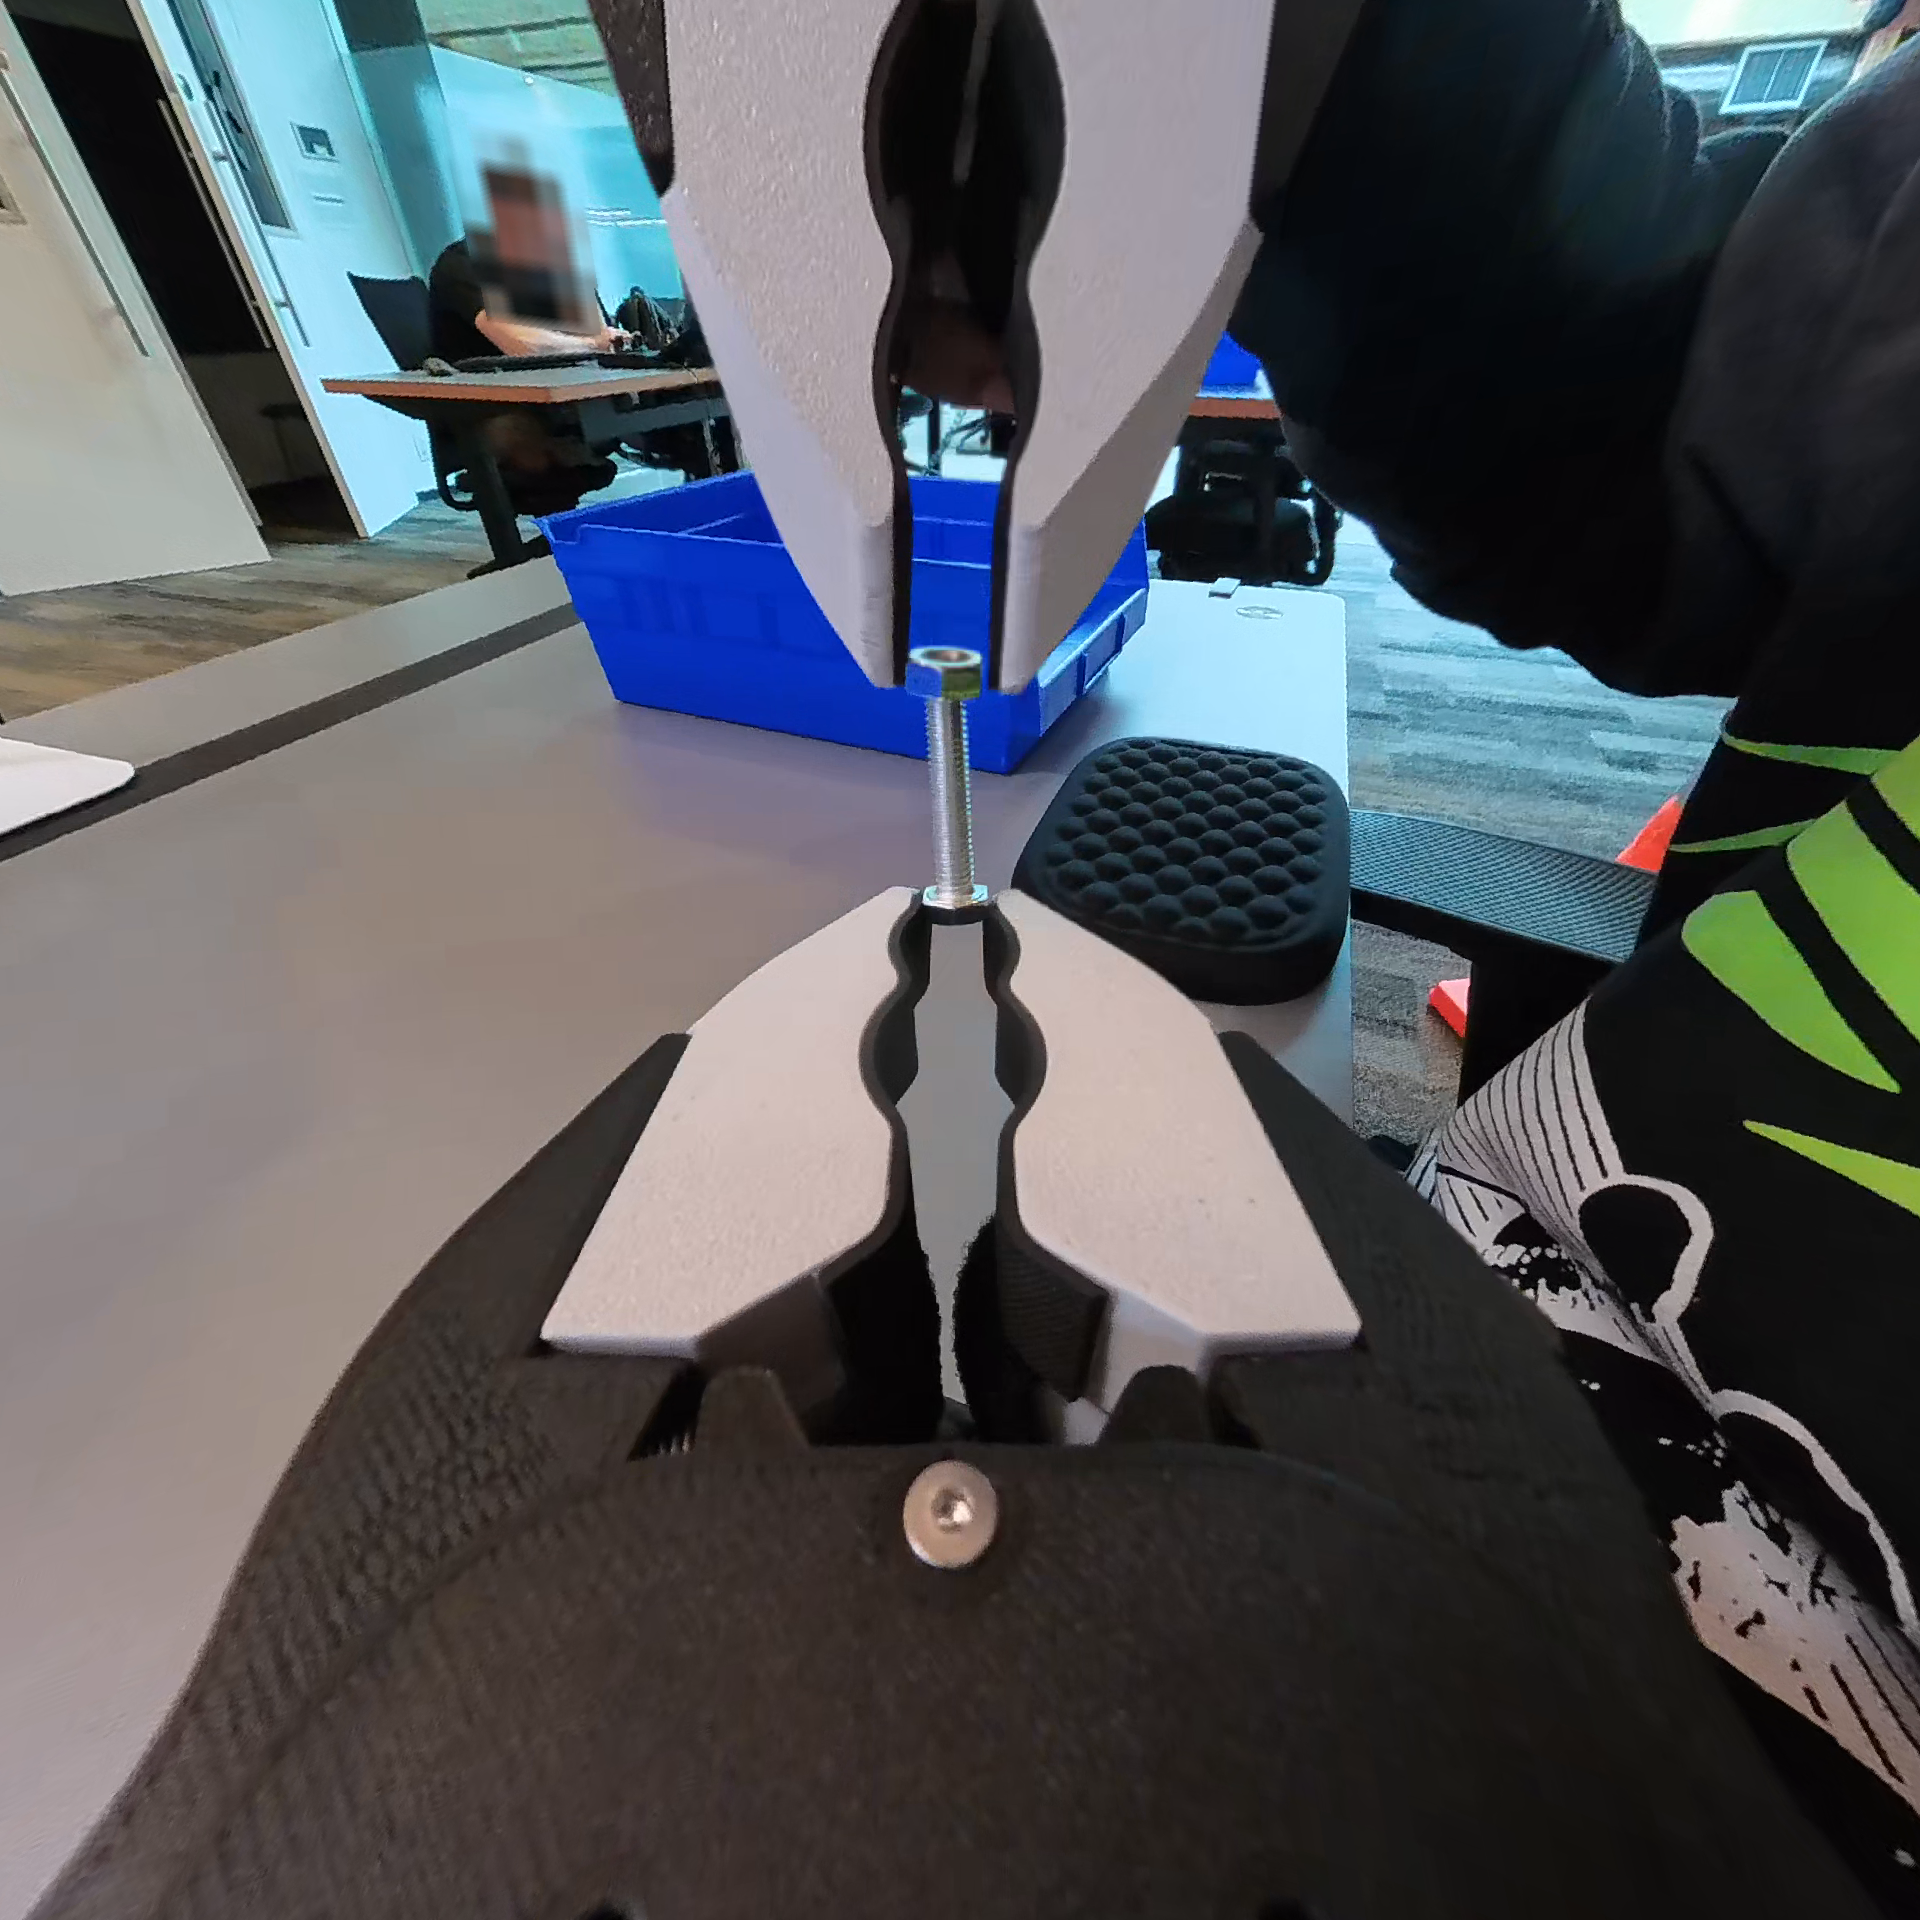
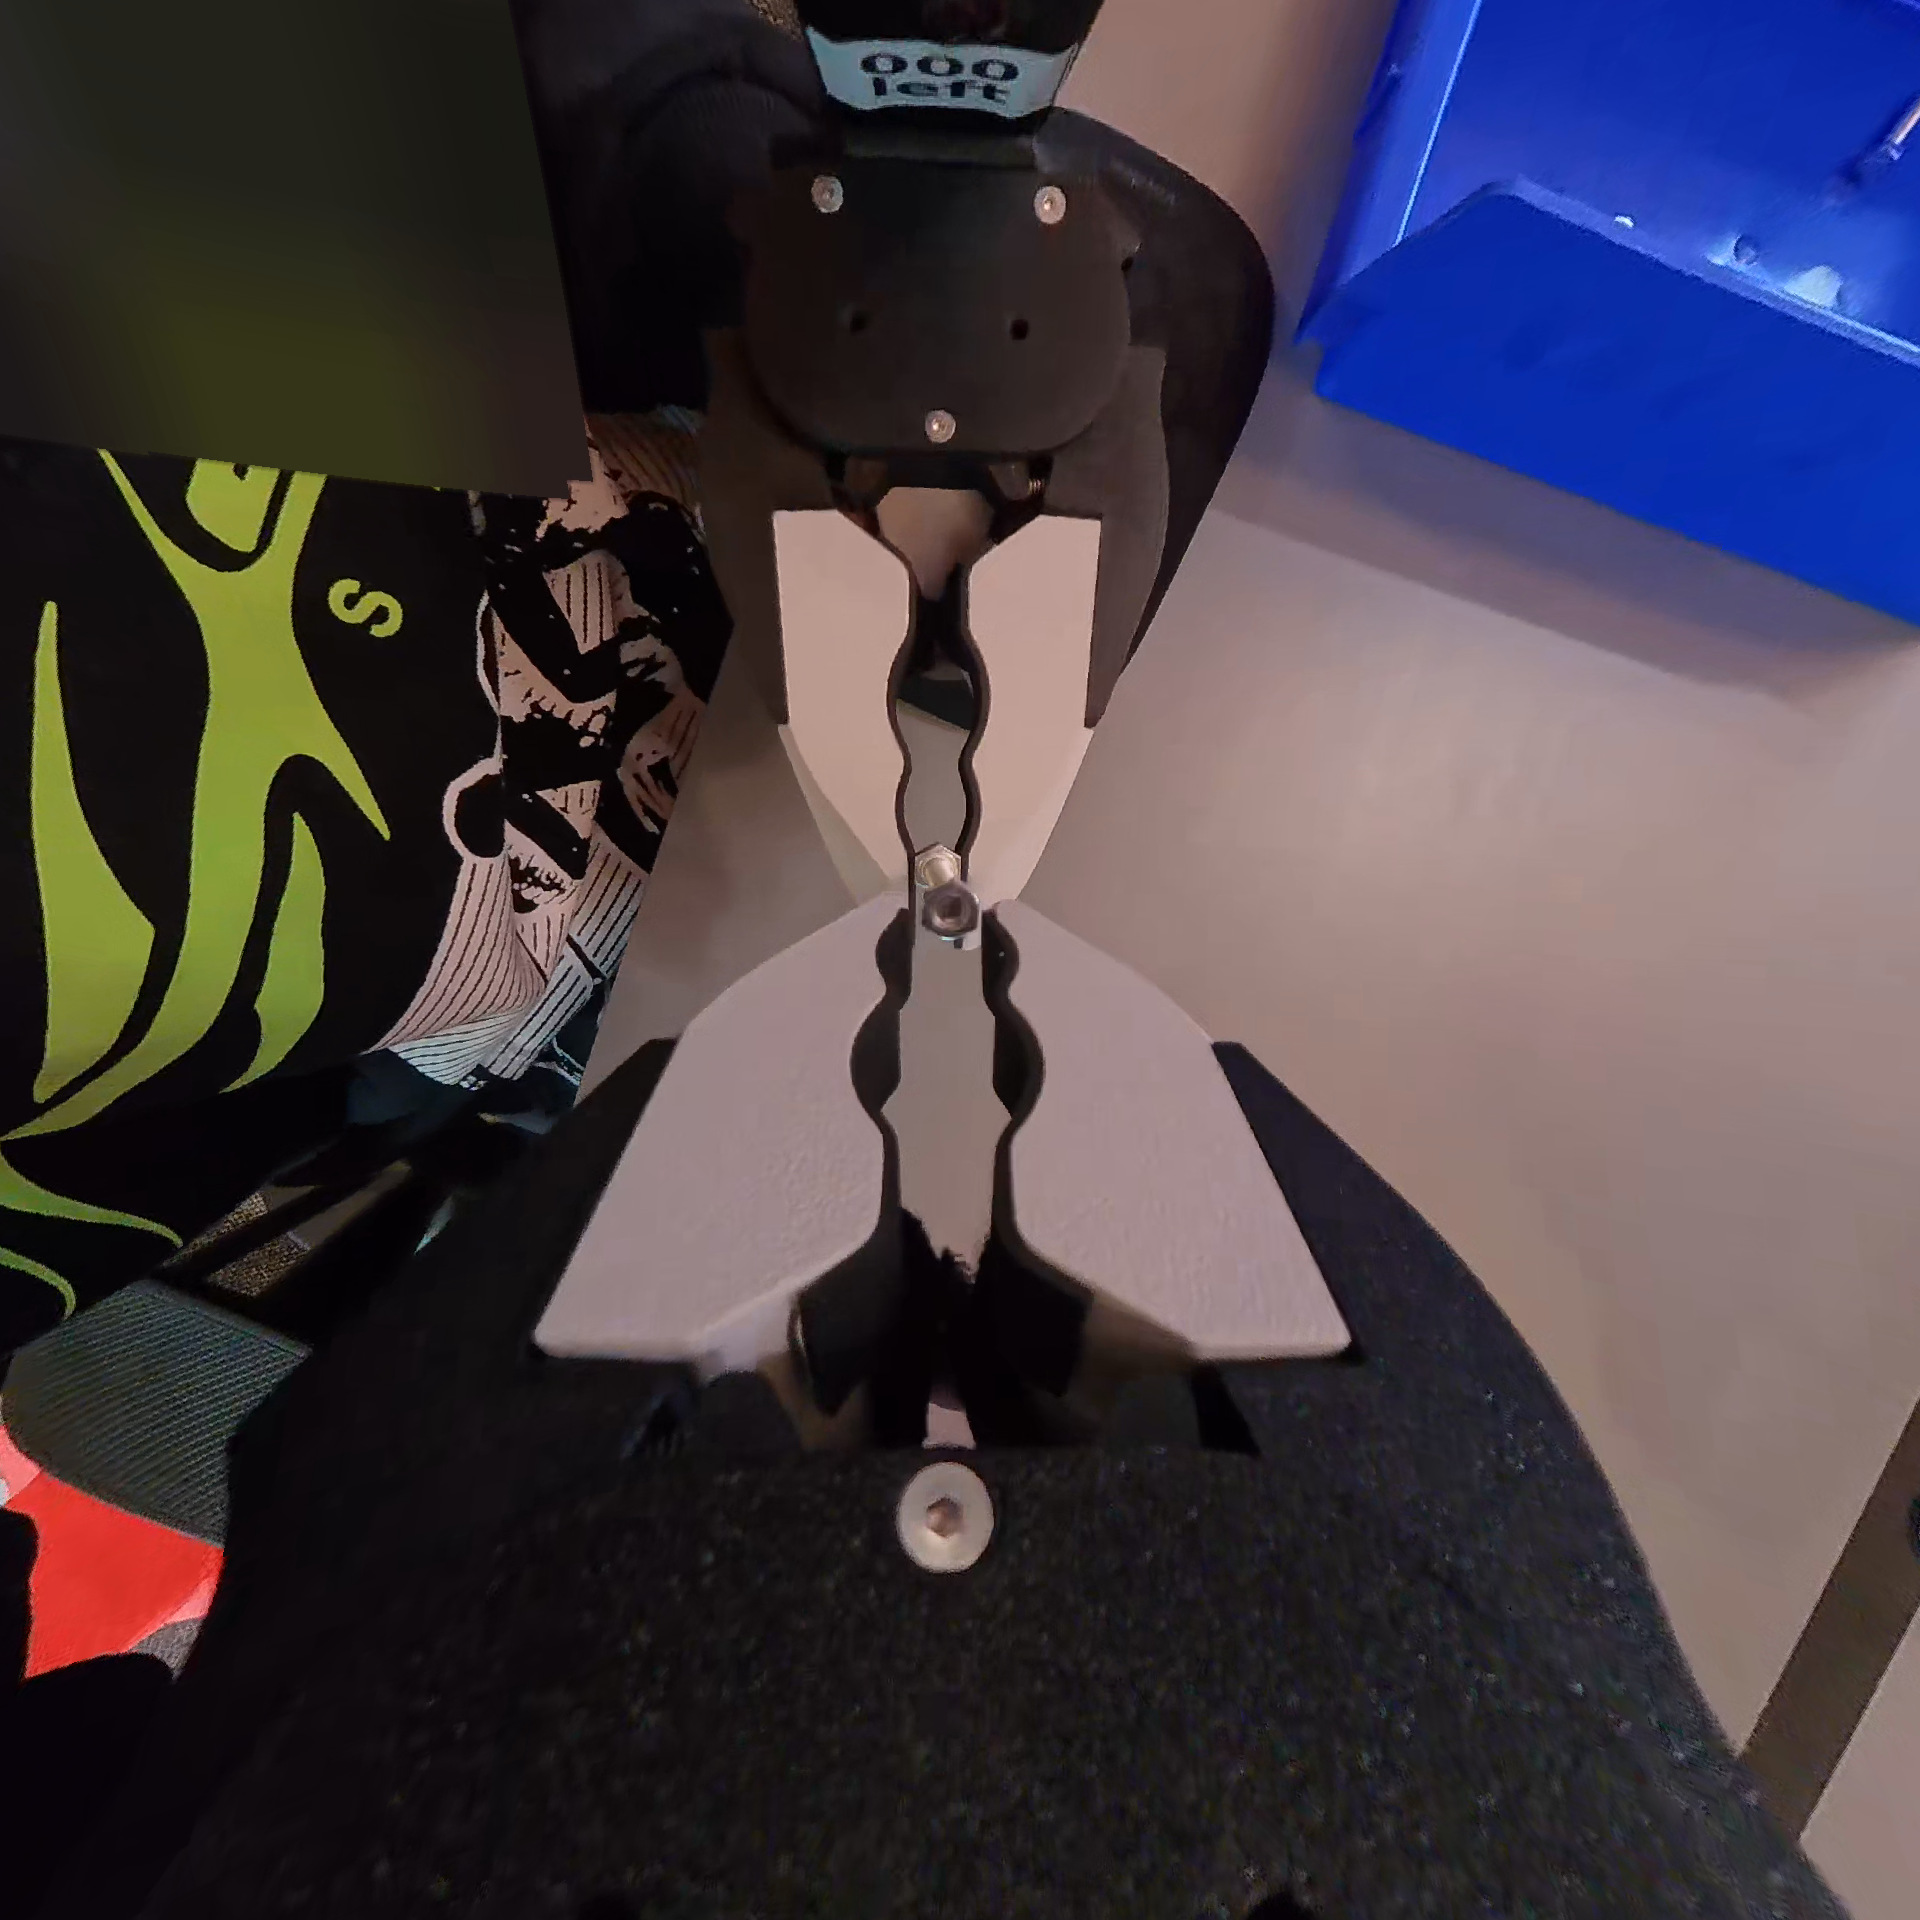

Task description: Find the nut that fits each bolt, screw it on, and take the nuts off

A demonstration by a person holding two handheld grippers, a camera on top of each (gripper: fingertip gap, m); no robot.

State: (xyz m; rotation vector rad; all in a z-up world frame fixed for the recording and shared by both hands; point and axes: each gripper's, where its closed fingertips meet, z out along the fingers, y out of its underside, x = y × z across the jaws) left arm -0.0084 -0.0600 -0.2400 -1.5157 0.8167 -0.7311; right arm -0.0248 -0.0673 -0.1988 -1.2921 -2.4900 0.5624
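Bolt [image 1: 951,805] stands upright between my two claws, above the grey table [image 1: 364,935]. My left claw [image 1: 954,906] pinches its lower end, where a hex piece, the head as far as I can judge, sits right at my fingertips. My right claw [image 1: 943,675] comes down from above and closes on the nut [image 1: 943,681] at the top of the threaded shank. Through the right wrist view I look straight down the nut's bore [image 2: 948,912], with the left claw [image 2: 937,862] just beyond it, fingers pressed onto the bolt's far end.

My judgement: this is the threading step, and it is early, since the nut sits at the very tip and nearly all of the thread below it is bare. I cannot tell whether the first thread has caught, or whether the nut is being wound on or has just been wound off.

If I am screwing it on, the next move calls for keeping the nut square to the shank, turning my right wrist while the left holds the bolt from spinning, then loosening, resetting and pinching again. A tilted nut would cross-thread or slip free.

Behind the bolt sit a blue bin [image 1: 727,634] and a black dimpled pad [image 1: 1184,862].
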